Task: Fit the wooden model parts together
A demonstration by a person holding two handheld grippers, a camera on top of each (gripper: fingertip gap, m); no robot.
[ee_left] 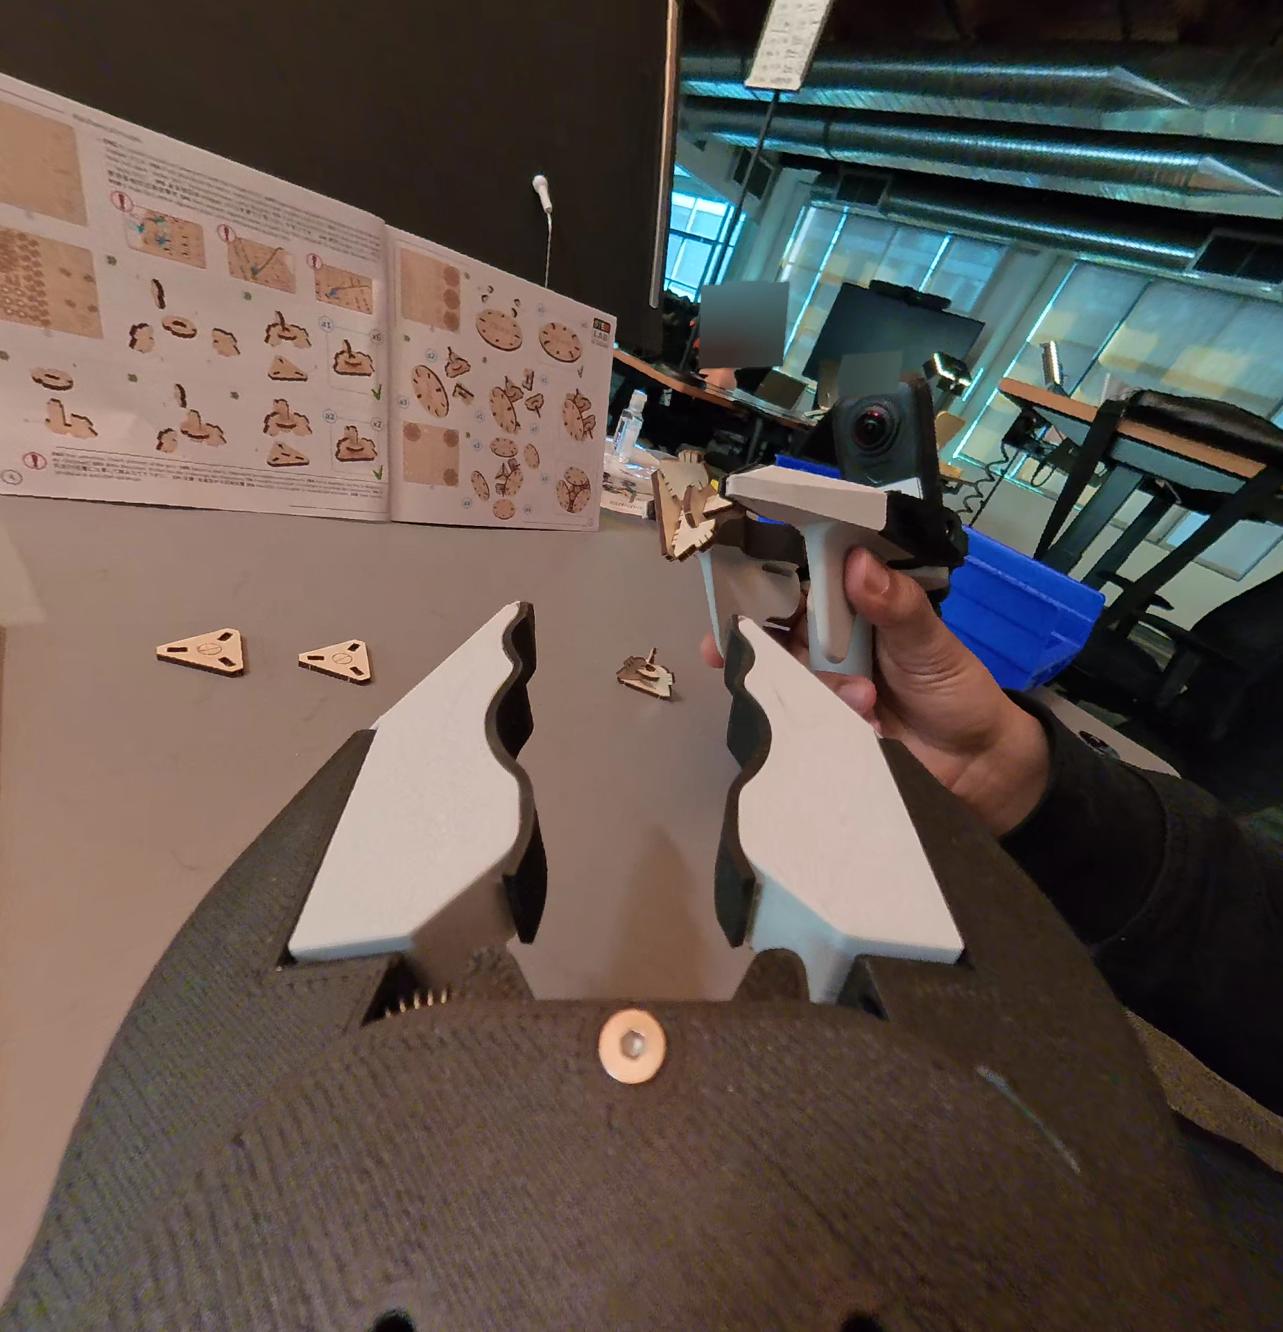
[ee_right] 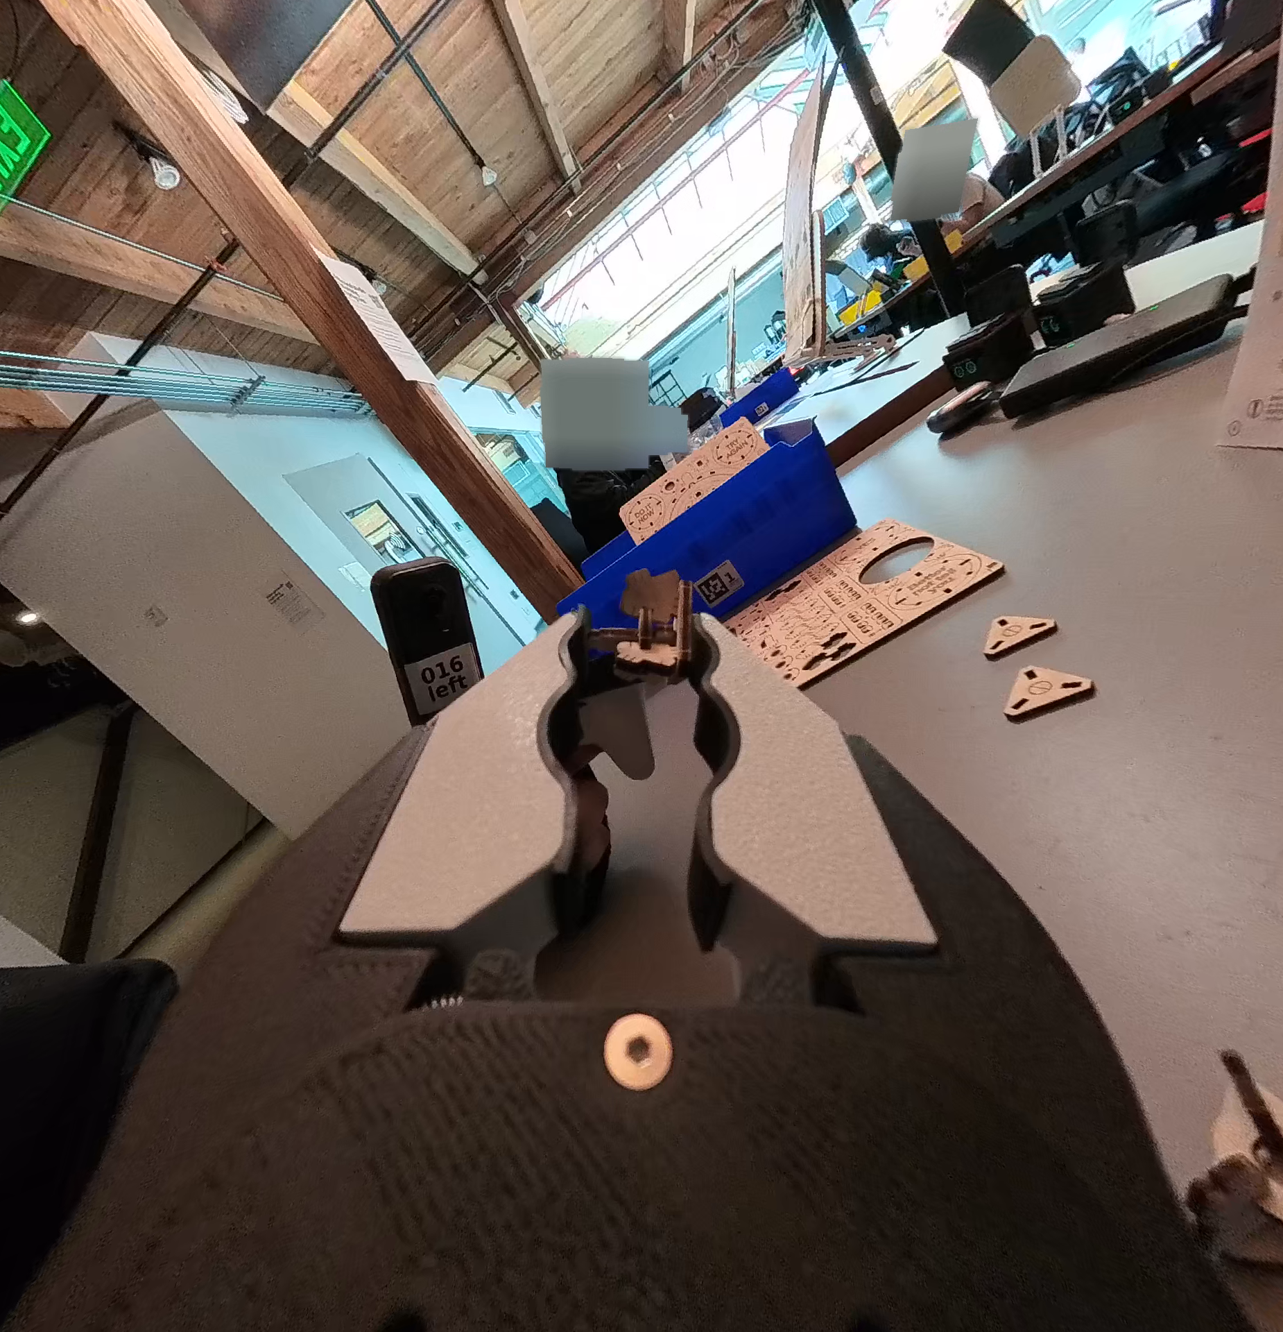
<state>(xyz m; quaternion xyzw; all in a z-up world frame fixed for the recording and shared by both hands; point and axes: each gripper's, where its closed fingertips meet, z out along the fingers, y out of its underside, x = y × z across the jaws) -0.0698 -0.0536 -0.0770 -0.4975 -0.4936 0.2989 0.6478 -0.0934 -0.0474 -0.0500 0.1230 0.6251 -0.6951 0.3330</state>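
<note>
Right hand-held gripper: fingertips pinch a small wooden assembly of interlocked laser-cut pieces, pads pressed on both sides. It is raised off the counter, tilted, and a hand grips its handle.

Left hand-held gripper: fingers spread wide with nothing between them, just above the grey counter, near the right gripper.

A second small wooden assembly lies on the counter just ahead of the left fingertips. Two flat triangular wooden plates lie side by side, apart from each other, further toward the left edge.

An open instruction booklet stands propped along the back edge. A punched-out wooden sheet lies flat next to a blue bin, which has another wooden sheet standing in it. Another assembled wooden piece is blurred at the near edge in the right wrist view.
</note>
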